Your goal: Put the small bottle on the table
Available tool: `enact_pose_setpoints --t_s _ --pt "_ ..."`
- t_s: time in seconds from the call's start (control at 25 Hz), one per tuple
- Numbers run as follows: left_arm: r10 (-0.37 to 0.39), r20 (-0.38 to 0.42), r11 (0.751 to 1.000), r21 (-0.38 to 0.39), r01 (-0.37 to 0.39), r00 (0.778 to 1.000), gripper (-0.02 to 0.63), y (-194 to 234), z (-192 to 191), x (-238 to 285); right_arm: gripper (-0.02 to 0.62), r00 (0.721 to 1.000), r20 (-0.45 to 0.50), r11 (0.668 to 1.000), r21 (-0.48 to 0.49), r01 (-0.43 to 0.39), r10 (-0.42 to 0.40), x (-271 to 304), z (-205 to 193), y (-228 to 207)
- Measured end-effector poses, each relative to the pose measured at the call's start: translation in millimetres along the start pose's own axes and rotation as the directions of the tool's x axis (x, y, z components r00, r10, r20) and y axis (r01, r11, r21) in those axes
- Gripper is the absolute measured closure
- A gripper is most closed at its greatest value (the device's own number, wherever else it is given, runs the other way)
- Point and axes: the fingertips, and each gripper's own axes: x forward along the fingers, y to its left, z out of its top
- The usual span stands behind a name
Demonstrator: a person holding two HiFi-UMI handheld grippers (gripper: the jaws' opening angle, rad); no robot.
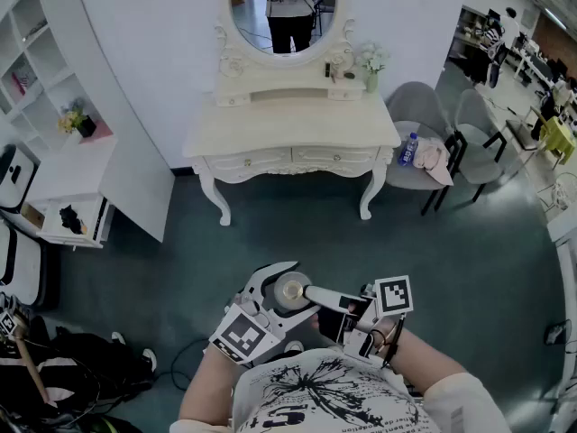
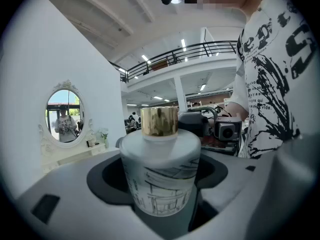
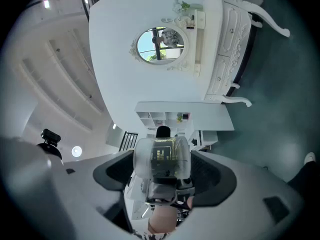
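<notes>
The small bottle (image 1: 290, 290) is frosted white with a line drawing and a gold cap. I hold it close to my chest, over the teal floor. My left gripper (image 1: 287, 294) is shut on its body; in the left gripper view the bottle (image 2: 160, 174) stands upright between the jaws. My right gripper (image 1: 315, 296) comes in from the right, rolled on its side, and its tips reach the bottle's side. In the right gripper view the bottle (image 3: 162, 159) sits out at the tips of the wide-open jaws. The white dressing table (image 1: 288, 124) stands ahead against the wall.
An oval mirror (image 1: 282, 12) rises behind the table, with small items on its shelf. Grey chairs (image 1: 415, 106) stand to the right, one with a water bottle (image 1: 408, 149) on it. White shelves (image 1: 63, 179) line the left wall. Dark bags (image 1: 81, 359) lie on the floor at my left.
</notes>
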Motion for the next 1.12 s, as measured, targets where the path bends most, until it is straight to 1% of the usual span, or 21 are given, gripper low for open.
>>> enact_pose_setpoints --t_s 0.4,0.64,0.84,0.96,1.12 --pt "-0.020 0.006 1.000 -0.004 0.020 1.000 0.256 6.3 -1.0 -19.3 0.232 1.000 0.013 1.000 0.011 0.001 -0.001 18.7 -8.3 1.7" --pt "-0.042 0.020 0.999 -0.029 0.043 0.999 0.256 16.3 -14.3 -36.1 0.233 0.999 0.029 0.999 0.009 0.038 -0.038 39.4 -13.1 -7.6" --pt "-0.061 0.013 0.997 -0.040 0.062 0.998 0.256 24.5 -28.3 -45.1 0.233 0.998 0.049 0.999 0.023 0.046 -0.047 52.8 -14.6 -19.8" --pt "-0.066 0.007 0.997 -0.028 0.066 0.998 0.256 34.2 -32.6 -45.8 0.233 0.998 0.051 0.999 0.023 0.036 -0.037 60.3 -8.7 -24.3" --pt "-0.046 -0.004 0.998 -0.032 0.046 0.999 0.256 51.2 -39.3 -40.5 0.233 0.999 0.040 0.999 0.031 0.023 -0.024 69.2 6.3 -31.6"
